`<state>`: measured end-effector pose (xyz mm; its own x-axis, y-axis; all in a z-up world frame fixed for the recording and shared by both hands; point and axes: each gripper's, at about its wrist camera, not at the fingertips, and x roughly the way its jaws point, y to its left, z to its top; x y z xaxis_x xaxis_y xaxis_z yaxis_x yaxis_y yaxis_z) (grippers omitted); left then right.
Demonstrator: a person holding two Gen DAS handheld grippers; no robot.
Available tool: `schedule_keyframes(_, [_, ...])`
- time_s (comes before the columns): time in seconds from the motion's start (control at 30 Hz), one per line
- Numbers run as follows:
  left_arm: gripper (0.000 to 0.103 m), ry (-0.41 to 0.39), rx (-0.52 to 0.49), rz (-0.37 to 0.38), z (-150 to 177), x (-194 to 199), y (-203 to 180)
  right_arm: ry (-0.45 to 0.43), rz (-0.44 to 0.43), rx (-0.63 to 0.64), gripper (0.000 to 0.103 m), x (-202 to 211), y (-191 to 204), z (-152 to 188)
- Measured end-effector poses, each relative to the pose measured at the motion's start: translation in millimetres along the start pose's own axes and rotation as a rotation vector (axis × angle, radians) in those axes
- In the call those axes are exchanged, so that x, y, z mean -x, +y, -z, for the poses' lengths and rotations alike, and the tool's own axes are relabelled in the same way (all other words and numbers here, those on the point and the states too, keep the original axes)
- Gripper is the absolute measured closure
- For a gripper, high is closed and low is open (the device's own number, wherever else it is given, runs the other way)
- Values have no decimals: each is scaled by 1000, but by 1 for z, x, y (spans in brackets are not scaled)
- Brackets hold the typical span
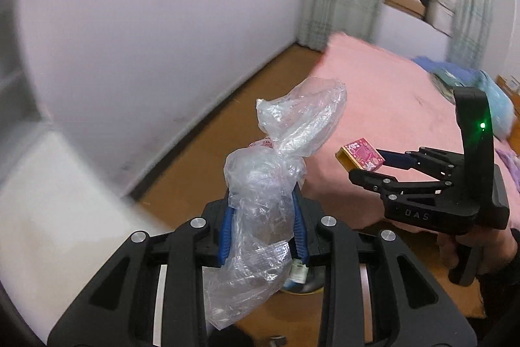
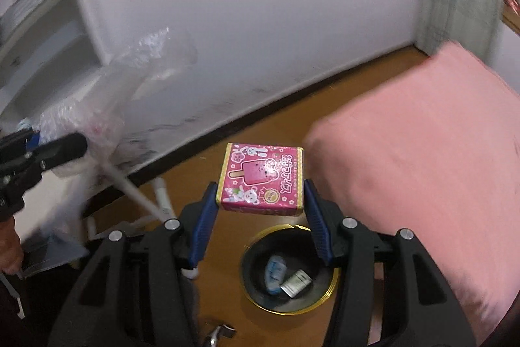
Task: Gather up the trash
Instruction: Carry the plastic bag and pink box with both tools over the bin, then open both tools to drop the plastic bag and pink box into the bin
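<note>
Below my right claw (image 2: 260, 194), clamped on the pink box (image 2: 261, 178), sits the bin (image 2: 289, 308); left claw (image 1: 263, 223) grips the plastic bag (image 1: 273, 171).

Left gripper (image 1: 263, 223): clamps plastic bag (image 1: 276, 171), left of the right gripper (image 2: 260, 200).
Right gripper: clamps snack box (image 2: 261, 178), above the trash bin (image 2: 289, 309).
Trash bin: on the floor (image 2: 201, 158) beside the bed (image 2: 422, 158), two wrappers inside.

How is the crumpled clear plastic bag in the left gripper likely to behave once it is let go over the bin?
The crumpled clear plastic bag looks floppy: it sags below the left gripper. It seems light, so it may drift past the black gold-rimmed bin. Its film might cling to the blue pads.
</note>
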<state>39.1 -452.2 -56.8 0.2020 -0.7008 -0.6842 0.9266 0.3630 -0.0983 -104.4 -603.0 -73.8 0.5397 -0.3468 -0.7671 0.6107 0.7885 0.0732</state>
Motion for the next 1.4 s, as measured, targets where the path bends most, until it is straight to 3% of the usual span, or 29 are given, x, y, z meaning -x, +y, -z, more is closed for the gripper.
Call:
schedule_keyframes(0.23, [73, 124, -17, 47, 25, -116, -30, 103, 45, -118, 51, -68, -67, 57])
schedule_keyframes(0.43, [73, 280, 49, 62, 79, -216, -30, 213, 51, -148, 51, -138, -84, 109])
schedule_keyframes(0.63, [73, 389, 27, 39, 127, -279, -43, 335, 48, -173, 51, -196, -87, 162])
schedule_keyframes(0.83, [73, 440, -39, 12, 153, -303, -45, 394, 51, -196, 51, -218, -89, 176])
schedule_keyframes(1.23, [72, 445, -34, 21, 154, -301, -45, 402, 51, -190, 51, -218, -91, 178])
schedule_keyframes(1.4, [67, 449, -41, 26, 156, -302, -48, 416, 39, -192, 47, -220, -92, 177])
